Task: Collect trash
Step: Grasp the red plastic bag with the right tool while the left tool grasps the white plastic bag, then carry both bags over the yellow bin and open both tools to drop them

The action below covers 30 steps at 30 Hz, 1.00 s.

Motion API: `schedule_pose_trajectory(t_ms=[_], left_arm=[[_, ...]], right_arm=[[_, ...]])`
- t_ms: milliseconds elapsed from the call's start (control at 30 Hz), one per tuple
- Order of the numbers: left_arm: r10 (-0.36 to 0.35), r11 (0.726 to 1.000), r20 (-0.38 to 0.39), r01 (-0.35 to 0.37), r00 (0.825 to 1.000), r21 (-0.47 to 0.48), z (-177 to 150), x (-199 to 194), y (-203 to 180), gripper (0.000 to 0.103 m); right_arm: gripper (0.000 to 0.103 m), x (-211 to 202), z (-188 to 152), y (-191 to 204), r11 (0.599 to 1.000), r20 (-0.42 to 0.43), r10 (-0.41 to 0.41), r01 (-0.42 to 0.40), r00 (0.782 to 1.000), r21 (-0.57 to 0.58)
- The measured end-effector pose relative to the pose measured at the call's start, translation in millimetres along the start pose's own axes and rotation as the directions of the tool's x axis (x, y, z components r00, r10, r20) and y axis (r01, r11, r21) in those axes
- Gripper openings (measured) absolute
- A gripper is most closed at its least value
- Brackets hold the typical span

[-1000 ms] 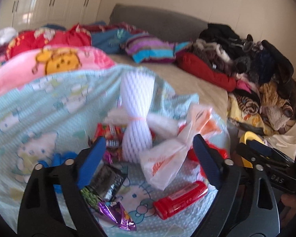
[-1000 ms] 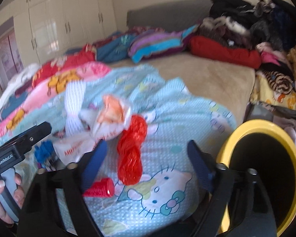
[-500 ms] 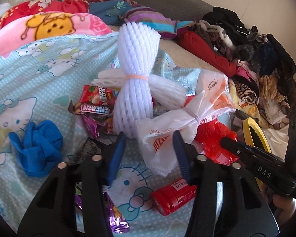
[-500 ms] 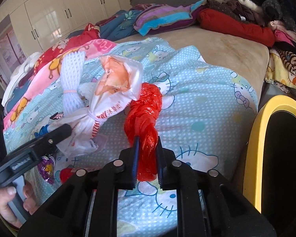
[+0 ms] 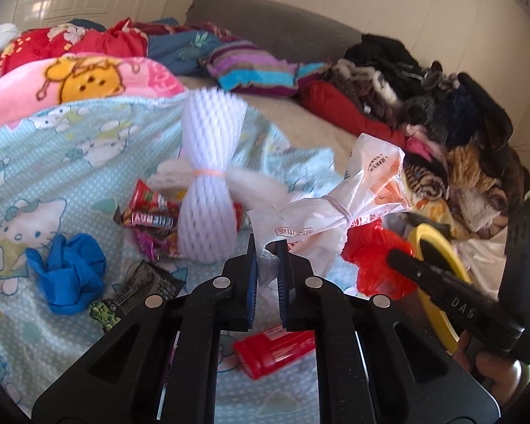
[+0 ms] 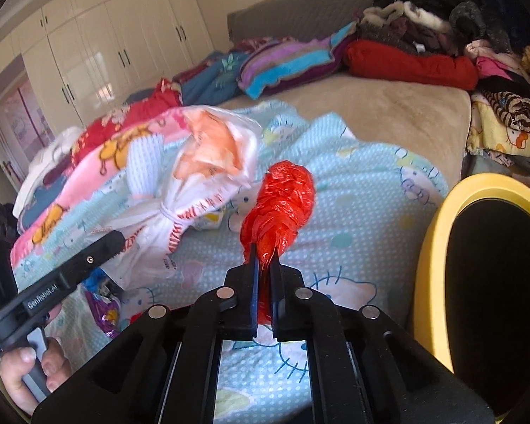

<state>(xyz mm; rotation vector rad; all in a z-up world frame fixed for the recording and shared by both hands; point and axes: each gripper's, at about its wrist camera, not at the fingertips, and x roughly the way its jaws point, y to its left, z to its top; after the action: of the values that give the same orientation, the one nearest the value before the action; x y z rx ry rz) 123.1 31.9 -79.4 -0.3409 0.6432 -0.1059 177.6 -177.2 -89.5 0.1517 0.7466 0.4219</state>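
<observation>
The left gripper [image 5: 266, 247] has just been closing and its fingers now pinch the near end of the white plastic bag [image 5: 330, 212], a knotted bundle lying on the blue quilt [image 5: 70, 148] of the bed. The right gripper [image 6: 264, 251] has likewise just been closing and is clamped on the lower end of the red plastic bag [image 6: 277, 205], twisted into a rope that stands up from the fingers over the same quilt. Both bags look light, thin and crinkly, so they should lift with almost no effort but may slip through smooth pads or tear if tugged; gripping a bunched or knotted part, as now, seems safest. The yellow bin [image 6: 438, 247] stands just beside the bed at the right. The white foam net [image 5: 208, 190], snack wrappers [image 5: 148, 212], blue glove [image 5: 67, 275] and red tube [image 5: 275, 349] lie loose nearby, all soft or light apart from the stiffer tube.
</observation>
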Motion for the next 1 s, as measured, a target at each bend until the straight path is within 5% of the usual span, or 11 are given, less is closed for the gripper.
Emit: schedule_pose_trajectory(t_ms=[367, 1000], left_arm=[[-0.025, 1.0, 0.064, 0.024, 0.998, 0.019, 14, -26, -23, 0.005], [-0.069, 0.991, 0.037, 0.064, 0.997, 0.116, 6, -23, -80, 0.005]], right_arm=[[0.005, -44, 13, -22, 0.998, 0.098, -0.005, -0.002, 0.995, 0.067], [0.005, -102, 15, -95, 0.97, 0.172, -0.161, 0.123, 0.972, 0.211]])
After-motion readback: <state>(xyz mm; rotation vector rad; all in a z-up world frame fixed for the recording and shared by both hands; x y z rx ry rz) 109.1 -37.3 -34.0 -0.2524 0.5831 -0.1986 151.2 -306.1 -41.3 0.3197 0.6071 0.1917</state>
